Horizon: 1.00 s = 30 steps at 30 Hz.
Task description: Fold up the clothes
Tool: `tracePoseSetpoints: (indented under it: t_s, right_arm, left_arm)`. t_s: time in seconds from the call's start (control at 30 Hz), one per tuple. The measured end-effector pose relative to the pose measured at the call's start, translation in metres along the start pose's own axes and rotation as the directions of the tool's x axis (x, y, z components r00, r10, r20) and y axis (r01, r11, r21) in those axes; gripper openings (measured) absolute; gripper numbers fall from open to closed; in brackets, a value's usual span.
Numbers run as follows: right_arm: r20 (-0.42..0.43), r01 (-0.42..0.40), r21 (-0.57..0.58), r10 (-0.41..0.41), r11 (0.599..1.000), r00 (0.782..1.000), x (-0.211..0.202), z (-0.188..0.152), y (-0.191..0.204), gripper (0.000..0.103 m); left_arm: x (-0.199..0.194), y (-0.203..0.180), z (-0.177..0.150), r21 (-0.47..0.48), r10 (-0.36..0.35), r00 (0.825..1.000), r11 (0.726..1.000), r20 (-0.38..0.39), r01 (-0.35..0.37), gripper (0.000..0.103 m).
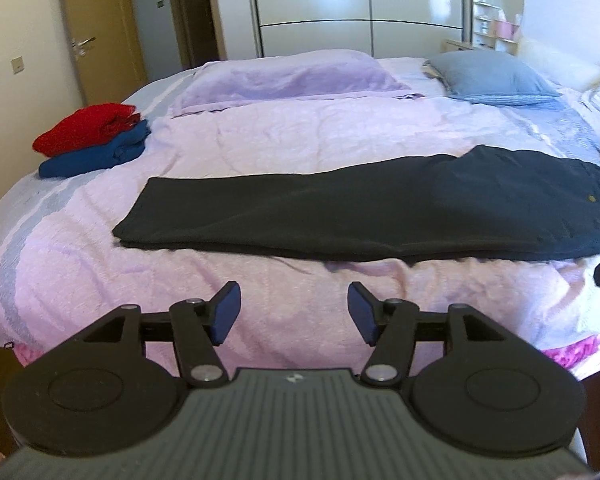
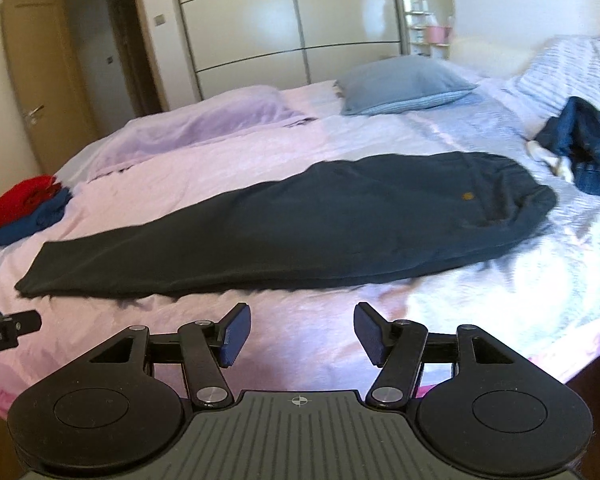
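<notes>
Dark trousers (image 1: 360, 216) lie lengthwise across the bed (image 1: 260, 136), ahead of both empty, spread claws: left claw (image 1: 294, 312) nearer the hems, right claw (image 2: 302, 334) nearer the waist

Each tool is built from matte black plastic. On the left gripper (image 1: 294, 312), two broad teardrop-shaped plates with round raised discs are seen at the lower left and lower right of the frame, joined by a grey ribbed plate at the bottom centre that carries a small crosshair mark. Two black link arms are fastened with silver round-headed screws, and the fingertips (image 1: 225, 314) are faced with dark blue textured pads. The right gripper (image 2: 300, 334) is made the same way, with blue pads (image 2: 370, 334), silver screws and a crosshair mark on the grey ribbed plate.
</notes>
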State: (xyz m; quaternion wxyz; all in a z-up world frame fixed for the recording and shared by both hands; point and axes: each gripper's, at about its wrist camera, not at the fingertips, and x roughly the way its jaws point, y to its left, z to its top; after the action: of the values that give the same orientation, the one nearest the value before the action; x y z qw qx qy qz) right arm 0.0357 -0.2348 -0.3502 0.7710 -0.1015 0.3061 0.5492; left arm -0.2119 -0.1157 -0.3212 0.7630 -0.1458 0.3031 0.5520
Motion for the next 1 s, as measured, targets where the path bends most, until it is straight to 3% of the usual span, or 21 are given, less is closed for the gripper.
tracePoseSetpoints:
  t_s: [0.47, 0.83, 1.0]
  right_arm:
    - [0.028, 0.112, 0.094, -0.115, 0.989, 0.993, -0.024, 0.004, -0.043, 0.062]
    - [0.022, 0.085, 0.074, -0.087, 0.994, 0.996, -0.02, 0.003, -0.029, 0.063]
    - [0.018, 0.037, 0.029, -0.037, 0.999, 0.999, -0.014, 0.007, -0.009, 0.063]
  left_arm:
    - [-0.005, -0.028, 0.004, 0.048, -0.076, 0.997, 0.996, 0.018, 0.075, 0.056]
    - [-0.007, -0.018, 0.002, 0.027, -0.06, 0.998, 0.998, 0.015, 0.06, 0.057]
    - [-0.006, -0.001, 0.001, -0.002, -0.031, 0.999, 1.0, 0.011, 0.031, 0.057]
